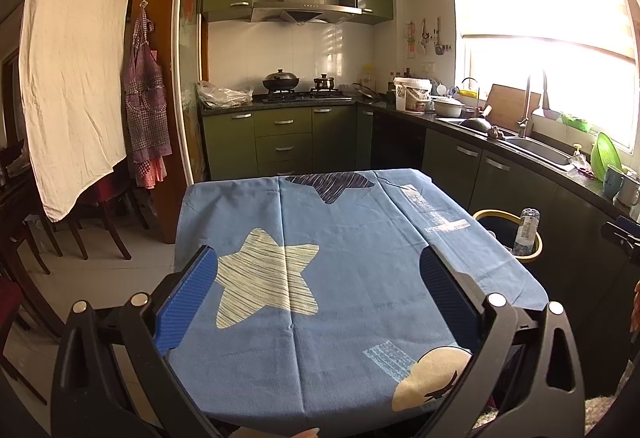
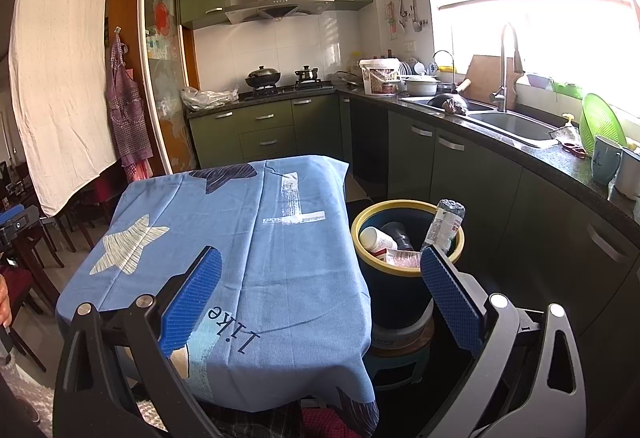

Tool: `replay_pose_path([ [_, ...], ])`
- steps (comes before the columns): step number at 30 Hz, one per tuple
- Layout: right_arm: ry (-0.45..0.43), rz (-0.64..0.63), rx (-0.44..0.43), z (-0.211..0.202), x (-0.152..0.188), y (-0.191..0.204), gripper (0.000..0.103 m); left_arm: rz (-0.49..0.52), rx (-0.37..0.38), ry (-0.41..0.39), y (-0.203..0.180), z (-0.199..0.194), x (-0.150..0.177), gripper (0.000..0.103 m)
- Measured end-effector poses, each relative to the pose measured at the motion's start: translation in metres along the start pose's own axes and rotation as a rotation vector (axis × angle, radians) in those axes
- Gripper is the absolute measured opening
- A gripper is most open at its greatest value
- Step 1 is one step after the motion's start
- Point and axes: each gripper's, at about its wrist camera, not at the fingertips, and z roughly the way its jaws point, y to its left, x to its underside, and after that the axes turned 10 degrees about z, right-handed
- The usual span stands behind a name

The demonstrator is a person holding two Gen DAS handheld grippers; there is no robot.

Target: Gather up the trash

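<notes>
A dark bin with a yellow rim [image 2: 404, 278] stands right of the table, on a stool. In it lie a clear plastic bottle [image 2: 446, 222] leaning on the rim, a white bottle [image 2: 376, 238], a dark cup [image 2: 396, 234] and a printed carton [image 2: 404, 259]. The left wrist view shows the same bin [image 1: 534, 250] with the plastic bottle [image 1: 527, 228] sticking out. My left gripper [image 1: 320, 270] is open above the table, nothing between its blue pads. My right gripper [image 2: 320, 270] is open over the table's right edge, its right finger [image 2: 448, 294] in front of the bin.
A blue cloth with star prints [image 1: 320, 258] covers the table [image 2: 240, 238]. Green cabinets and a dark counter with a sink [image 2: 512, 126], mugs [image 2: 606, 158] and a green colander [image 2: 600, 122] run along the right. Dark wooden chairs [image 1: 100, 214] stand at the left.
</notes>
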Motion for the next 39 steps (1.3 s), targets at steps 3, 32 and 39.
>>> replay_pose_path([
  [3, 0.000, 0.000, 0.000, -0.0002, -0.0005, -0.0001, 0.098, 0.002, -0.002, 0.000, -0.0008, 0.0002, 0.0000, 0.096],
  [32, 0.016, -0.013, -0.011, 0.0060, 0.0046, 0.0010, 0.098, 0.019, 0.009, 0.006, -0.0058, 0.0055, 0.0040, 0.096],
  [39, 0.020, -0.015, -0.013, 0.0063, 0.0056, 0.0002, 0.098, 0.035, 0.002, -0.015, -0.0050, 0.0058, 0.0019, 0.096],
])
